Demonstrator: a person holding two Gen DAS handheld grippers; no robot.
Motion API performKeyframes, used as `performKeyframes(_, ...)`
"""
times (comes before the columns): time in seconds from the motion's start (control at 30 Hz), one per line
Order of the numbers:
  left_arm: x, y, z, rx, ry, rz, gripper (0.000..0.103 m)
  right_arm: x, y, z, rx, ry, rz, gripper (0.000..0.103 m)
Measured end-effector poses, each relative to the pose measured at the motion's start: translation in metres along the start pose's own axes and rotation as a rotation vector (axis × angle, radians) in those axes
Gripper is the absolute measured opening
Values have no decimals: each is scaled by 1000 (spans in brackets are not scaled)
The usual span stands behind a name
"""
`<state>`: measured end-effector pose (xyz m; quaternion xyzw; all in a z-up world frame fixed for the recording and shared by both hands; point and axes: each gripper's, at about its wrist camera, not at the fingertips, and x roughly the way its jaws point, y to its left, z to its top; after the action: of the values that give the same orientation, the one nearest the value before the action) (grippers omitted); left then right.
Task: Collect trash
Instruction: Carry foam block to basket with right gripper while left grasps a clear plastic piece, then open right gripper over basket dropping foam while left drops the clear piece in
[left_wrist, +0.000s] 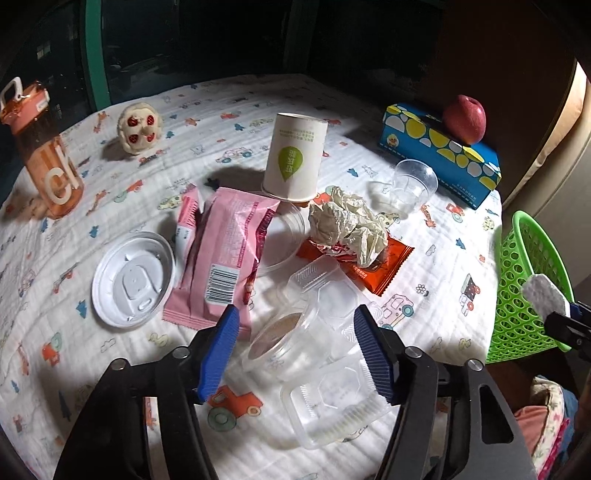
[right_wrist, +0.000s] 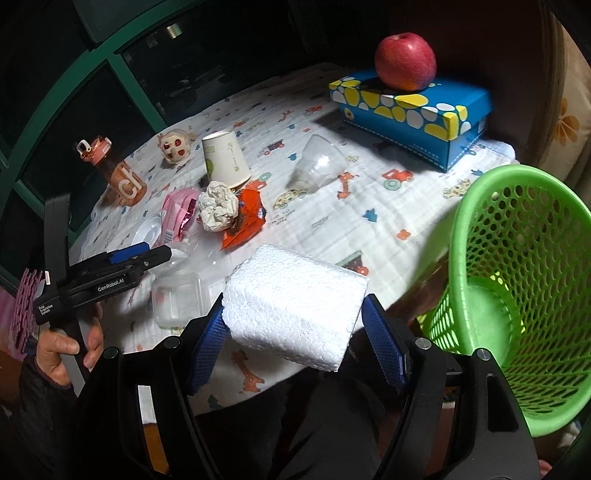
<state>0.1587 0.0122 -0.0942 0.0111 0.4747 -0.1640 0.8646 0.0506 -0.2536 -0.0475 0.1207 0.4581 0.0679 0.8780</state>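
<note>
The right gripper (right_wrist: 293, 332) clamps a white foam block (right_wrist: 295, 310) between its blue pads, the block held over the near table edge, just left of the green mesh basket (right_wrist: 524, 295). The left gripper (left_wrist: 295, 347) hangs open over the patterned tablecloth (left_wrist: 424, 258), its spread fingers flanking a clear plastic cup (left_wrist: 280, 343) lying on its side among clear plastic trays (left_wrist: 332, 410). Beyond them lie a pink wrapper (left_wrist: 225, 254), a white lid (left_wrist: 133, 278), crumpled paper (left_wrist: 347, 225) on an orange wrapper (left_wrist: 373, 269), and an upturned paper cup (left_wrist: 295, 157).
</note>
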Motion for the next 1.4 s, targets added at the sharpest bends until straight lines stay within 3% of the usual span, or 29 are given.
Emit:
performKeyframes(0.17,12,0,4,9,26,-43,46,-9,-13,-7,20,-10,-21,71)
performKeyframes(0.3,18,-1,4,23,44,-60,27,-14,-23,-13,40,-14,-35,71)
performKeyframes(0.53,10,1,1,9,21,-49,12,-24,-35,-19,57,-29,-52,71)
performKeyframes(0.77,-16,10,2,-40,-36,-23,10,-32,-47,-18,71,-59,-80,71)
performKeyframes(0.97,-53,5,15,-55,-116,-41,10,-41,-62,-17,64,-93,-157,71)
performKeyframes(1.17,-77,-36,33,21,-163,-89,10,-47,-82,-18,79,-110,-224,72)
performKeyframes(1.4,-83,-97,49,92,-177,-194,10,-53,-109,-27,107,-105,-267,72)
